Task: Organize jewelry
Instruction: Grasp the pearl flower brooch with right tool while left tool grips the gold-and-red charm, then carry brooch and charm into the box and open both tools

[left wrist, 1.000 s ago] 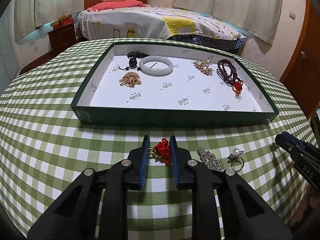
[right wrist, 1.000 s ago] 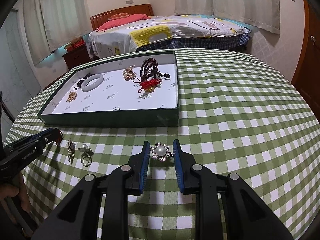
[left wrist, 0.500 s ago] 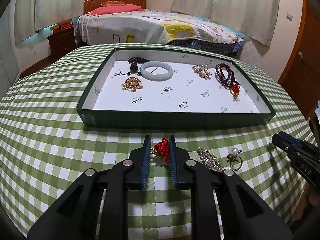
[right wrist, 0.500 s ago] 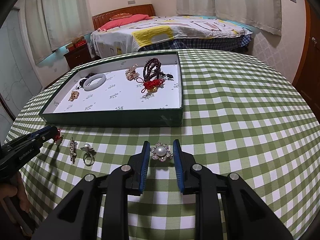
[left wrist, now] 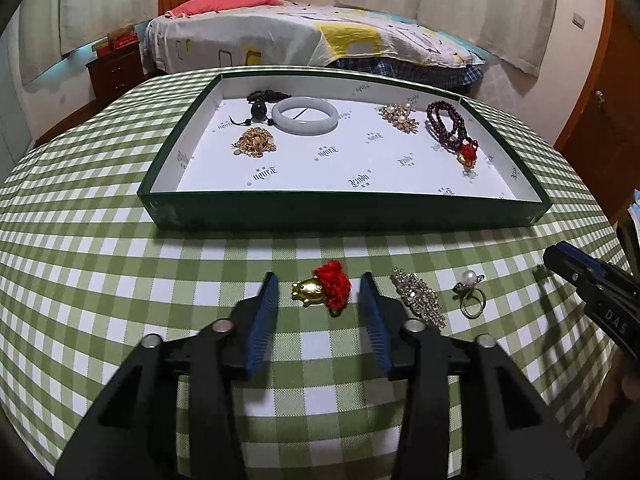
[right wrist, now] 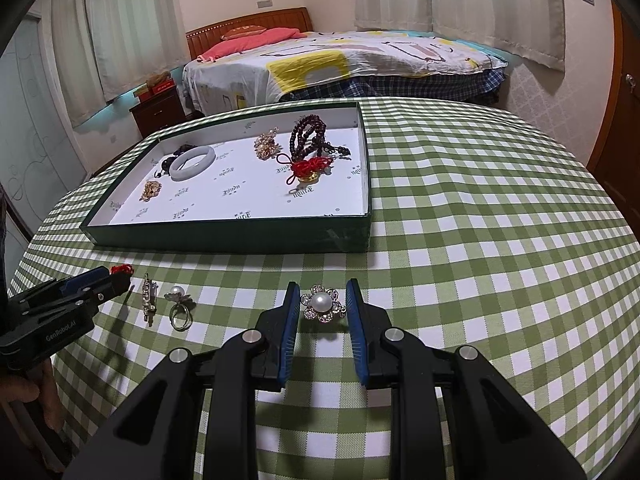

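Left wrist view: left tongs low over the green checked table, jaws opening, pads clear on both sides of the red knot charm with its small gold piece, lying on the cloth between them, unheld. Just to the right, a rhinestone brooch, then a pearl ring. Right wrist view: right tongs bracketing the pearl flower brooch on the cloth, a sliver of gap on each side, so not clenched on it. Farther back, the green tray with white lining, already holding a gold brooch, a jade bangle, a black bead cord, a pearl cluster brooch and a dark bead string with a red knot. Beyond, a bed and curtains. Likely handling: charm light, soft and springy in the knot, hard and slick at the gold piece; best pinched across the knot. Pearl brooch light, stiff, its rounded pearl apt to slip; safer taken across the metal petals, gently, given small set stones.
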`<state>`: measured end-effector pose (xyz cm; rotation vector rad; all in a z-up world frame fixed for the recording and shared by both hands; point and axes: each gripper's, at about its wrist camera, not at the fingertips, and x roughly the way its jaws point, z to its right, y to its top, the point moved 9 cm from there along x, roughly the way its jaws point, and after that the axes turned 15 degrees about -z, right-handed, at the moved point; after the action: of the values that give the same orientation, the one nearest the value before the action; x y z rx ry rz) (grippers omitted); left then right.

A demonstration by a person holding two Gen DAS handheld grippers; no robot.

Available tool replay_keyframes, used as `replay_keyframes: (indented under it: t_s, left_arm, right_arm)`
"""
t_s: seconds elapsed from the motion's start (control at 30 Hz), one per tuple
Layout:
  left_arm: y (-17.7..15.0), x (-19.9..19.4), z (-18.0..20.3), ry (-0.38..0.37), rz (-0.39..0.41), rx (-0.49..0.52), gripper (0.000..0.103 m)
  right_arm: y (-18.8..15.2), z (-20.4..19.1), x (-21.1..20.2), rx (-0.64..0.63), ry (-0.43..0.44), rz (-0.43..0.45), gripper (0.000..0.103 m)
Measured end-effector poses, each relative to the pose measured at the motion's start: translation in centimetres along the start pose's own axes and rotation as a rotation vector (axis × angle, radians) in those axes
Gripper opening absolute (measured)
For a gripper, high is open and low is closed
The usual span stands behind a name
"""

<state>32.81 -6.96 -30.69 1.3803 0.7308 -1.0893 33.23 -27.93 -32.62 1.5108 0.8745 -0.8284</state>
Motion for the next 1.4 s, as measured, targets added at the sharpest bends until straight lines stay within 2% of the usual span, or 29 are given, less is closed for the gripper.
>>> replay_keyframes:
  t_s: [0.07, 0.2, 0.8, 1.17, 1.4]
  left_arm:
    - [0.0, 0.1, 0.0, -0.004, 0.0, 0.001, 0.025]
    - [0.1, -0.2, 0.0, -0.018, 0.011, 0.005, 0.021]
    - [0.3, -2.2, 0.0, -0.017, 0.069, 0.014, 0.019]
    - [2.7, -7.6, 0.1, -0.031, 0.201, 0.014, 0.019]
    - [5.1, -10.6, 0.5, -0.048, 0.284, 0.02, 0.019]
  right_arm:
    - [0.0, 0.0, 0.0, 0.0, -0.001, 0.001, 0.025]
    - [0.0, 0.0, 0.0, 0.002, 0.004, -0.001, 0.025]
    - [0.3, -0.2, -0.5, 0.0, 0.003, 0.017, 0.025]
    - [2.1, -1.6, -4.2, -0.027, 0.017, 0.113, 0.025]
    - [5.5, -3.3, -7.2, -0.049, 0.043, 0.203, 0.025]
